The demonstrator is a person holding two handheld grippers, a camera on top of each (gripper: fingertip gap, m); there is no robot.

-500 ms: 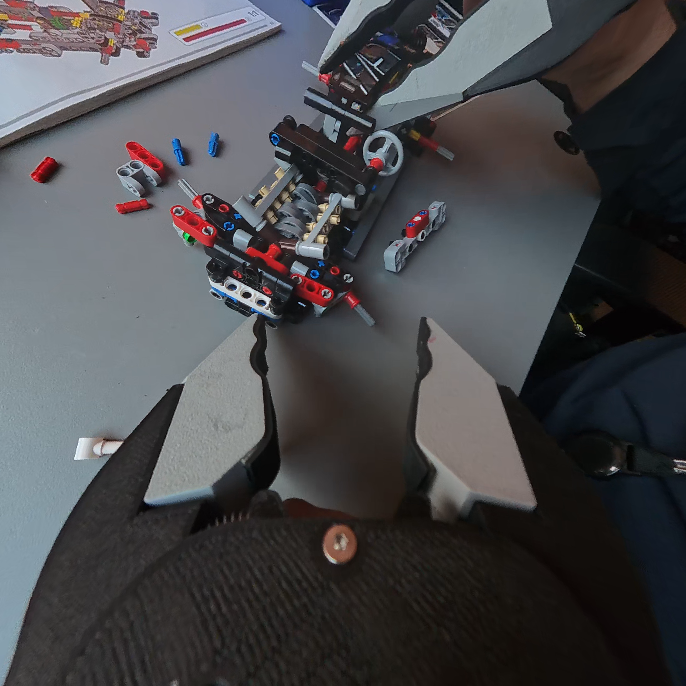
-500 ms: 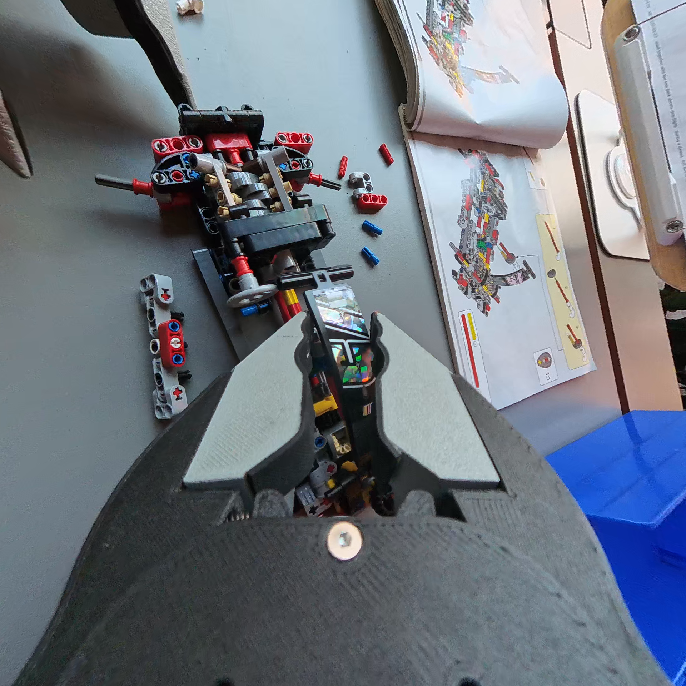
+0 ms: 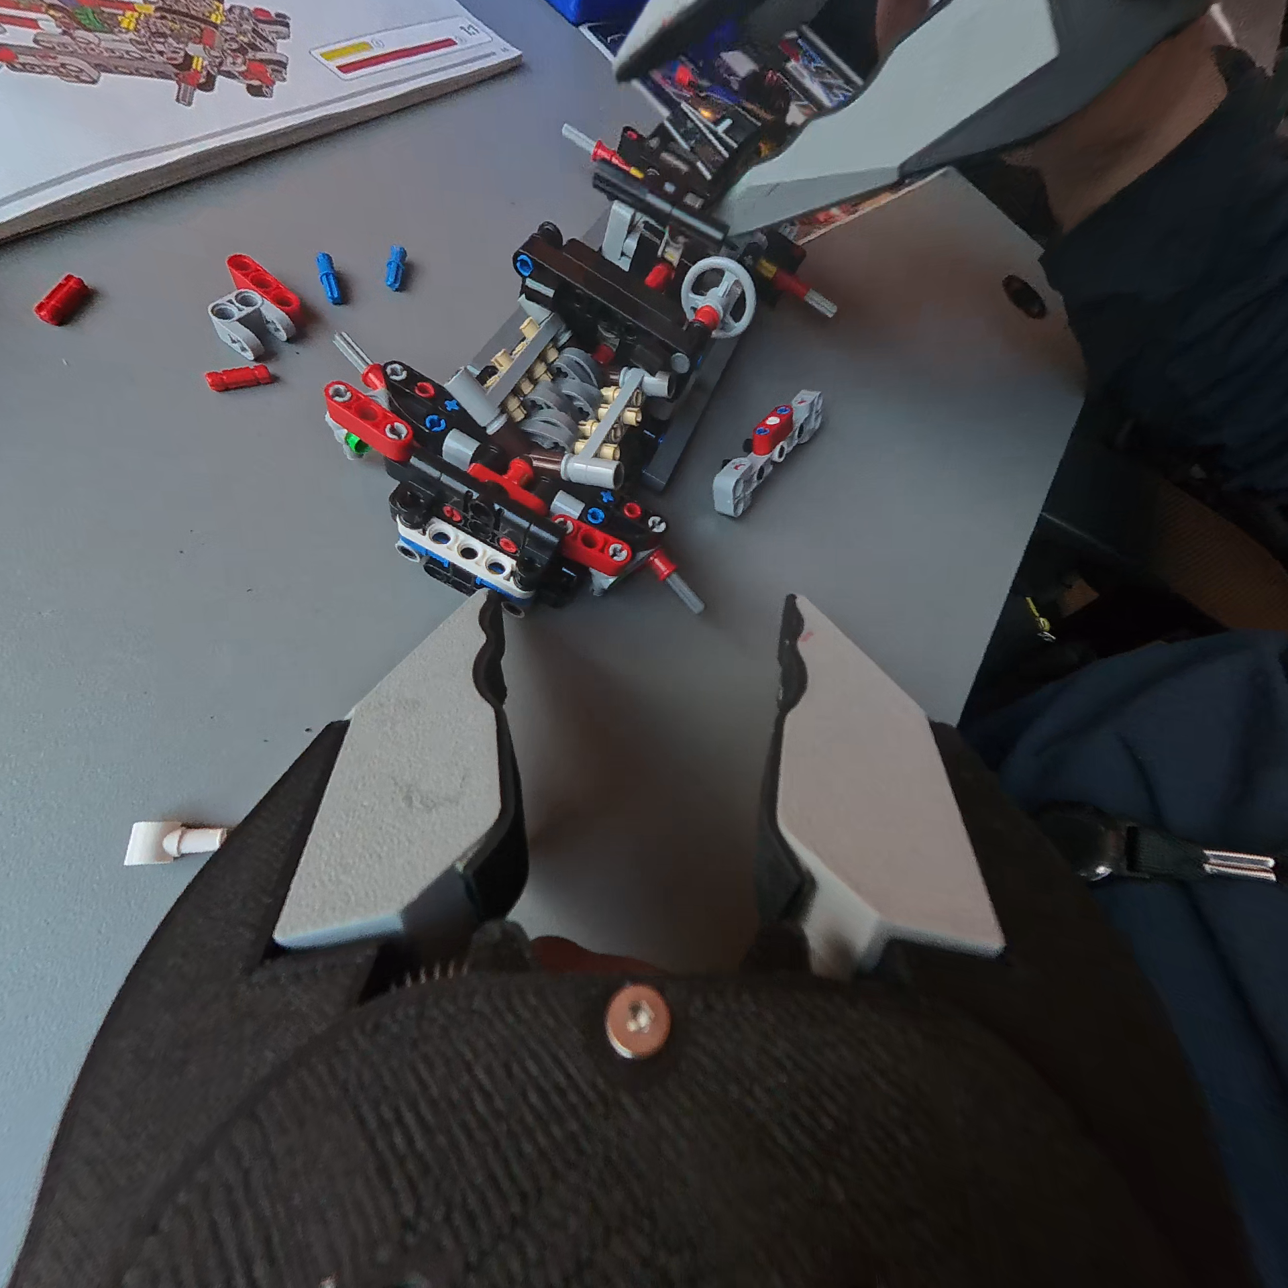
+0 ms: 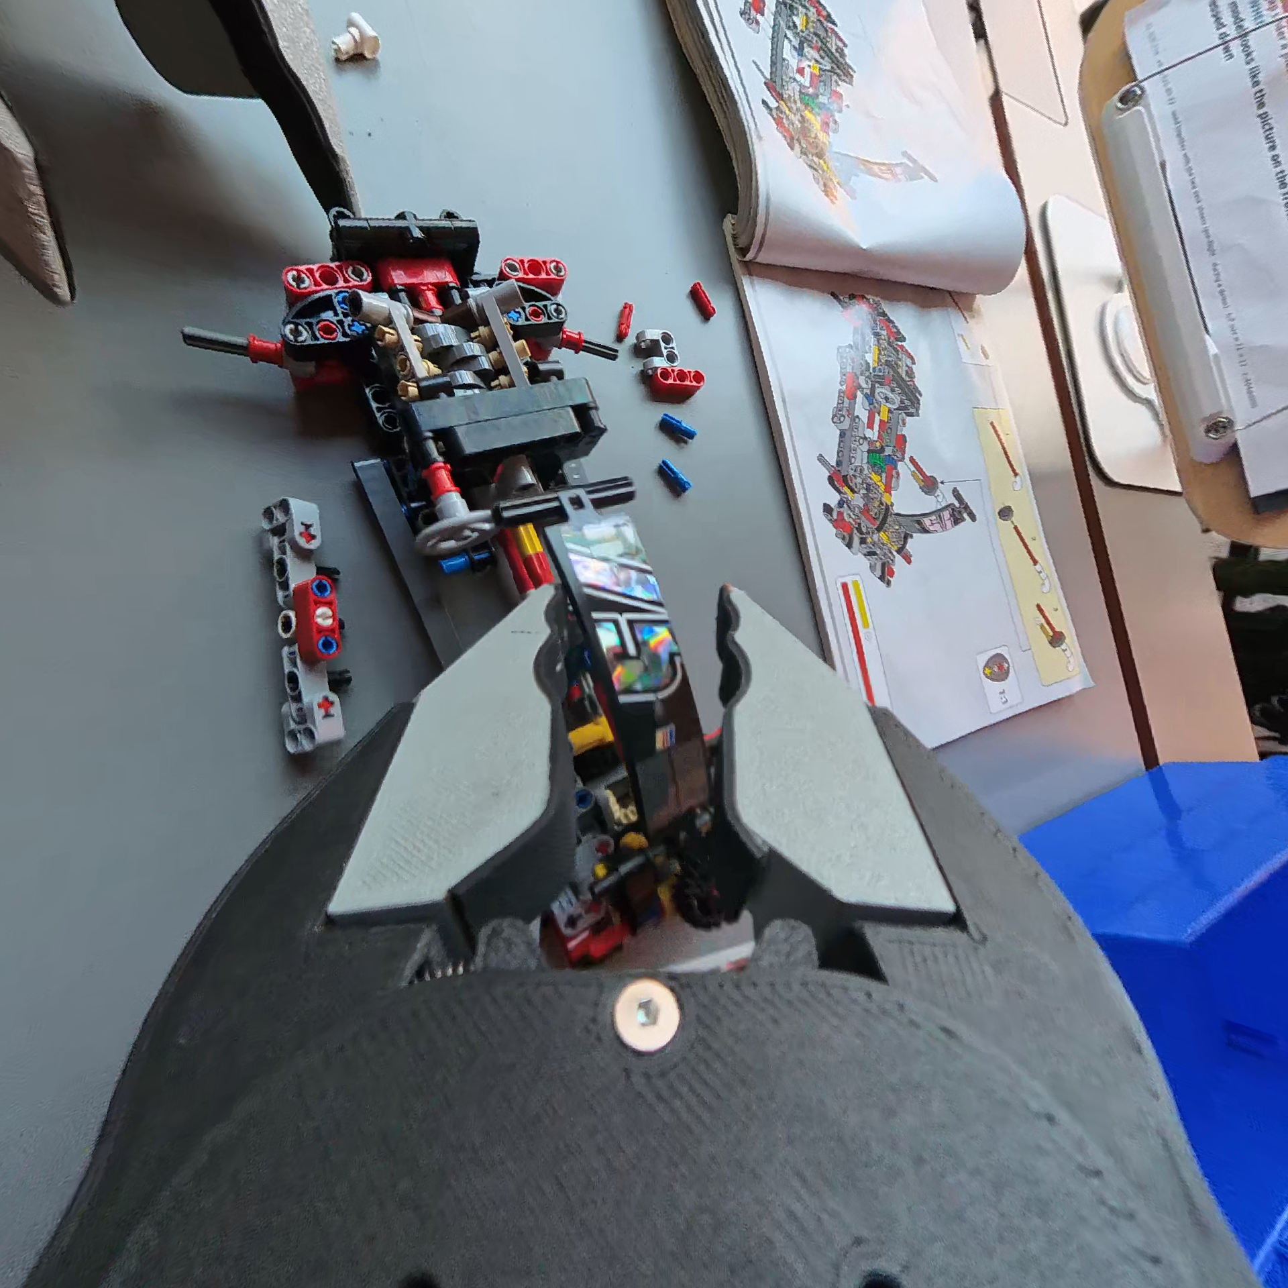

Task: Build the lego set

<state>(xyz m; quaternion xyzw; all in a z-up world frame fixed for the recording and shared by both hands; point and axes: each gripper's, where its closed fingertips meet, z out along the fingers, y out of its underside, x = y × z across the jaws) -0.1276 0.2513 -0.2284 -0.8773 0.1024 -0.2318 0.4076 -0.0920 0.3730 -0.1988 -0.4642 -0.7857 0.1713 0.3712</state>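
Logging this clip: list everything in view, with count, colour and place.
Plastic-brick car chassis: 1, black-red-grey, centre of grey table.
Black panel with holographic sticker: 1, chassis end, within right gripper.
Grey beam assembly with red block: 1, beside chassis.
Loose pieces: red beam, grey connector, two blue pins, two red pins.
Small white piece: 1, near left gripper.
Open instruction booklet: 1, white, table edge.
Blue bin: 1, near right gripper.
Left gripper: open, empty.
Right gripper: open, straddling panel.
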